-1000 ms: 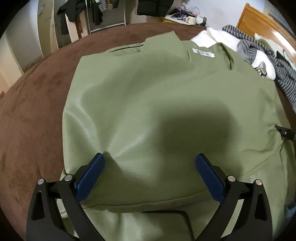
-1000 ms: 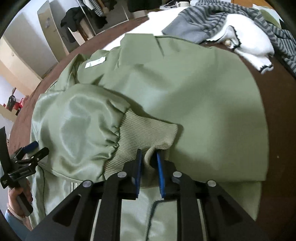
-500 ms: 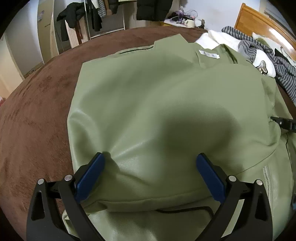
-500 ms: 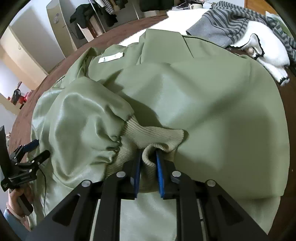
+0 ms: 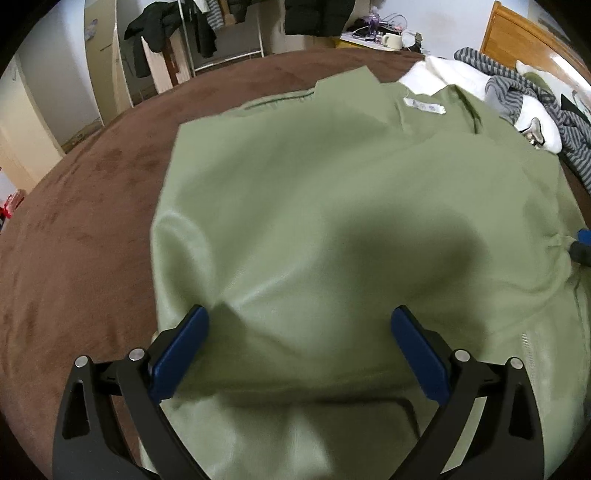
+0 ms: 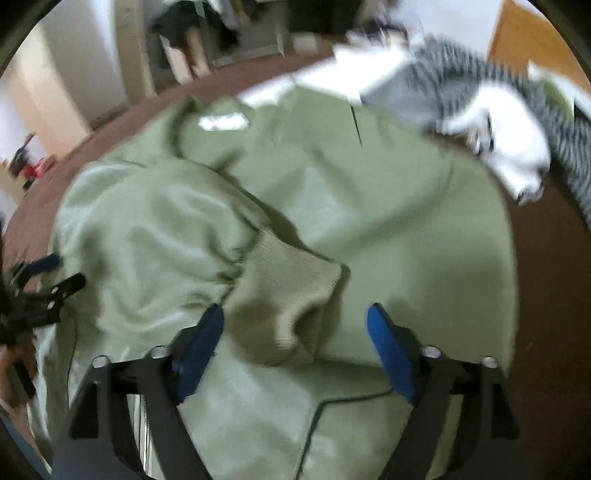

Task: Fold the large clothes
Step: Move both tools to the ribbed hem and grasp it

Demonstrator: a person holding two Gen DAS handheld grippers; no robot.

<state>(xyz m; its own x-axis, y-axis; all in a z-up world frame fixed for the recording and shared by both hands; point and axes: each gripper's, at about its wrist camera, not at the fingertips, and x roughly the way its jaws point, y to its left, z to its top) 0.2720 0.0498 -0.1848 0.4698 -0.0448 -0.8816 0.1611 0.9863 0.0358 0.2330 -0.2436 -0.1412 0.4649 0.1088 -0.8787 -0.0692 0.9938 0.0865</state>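
A large olive-green jacket (image 5: pixel 332 206) lies spread on the brown bed cover (image 5: pixel 85 221), its sleeves folded over the body. My left gripper (image 5: pixel 300 314) hovers open just above the jacket's near part, nothing between its blue pads. In the right wrist view the jacket (image 6: pixel 388 206) shows a ribbed knit cuff (image 6: pixel 284 295) lying loose on the body. My right gripper (image 6: pixel 295 314) has its jaws opening wide around that cuff, the pads off it. The left gripper (image 6: pixel 44 284) appears at the left edge of that view.
A pile of striped grey and white clothes (image 5: pixel 532 99) lies at the far right of the bed, beside a wooden headboard (image 5: pixel 524 40). Dark clothes hang on a rack (image 5: pixel 221 33) beyond the bed. The brown bed cover stretches out to the left of the jacket.
My right gripper was shut on the knit cuff and has let it go, its jaws spreading wide while it lifts slightly. The left gripper stays open in about the same place.
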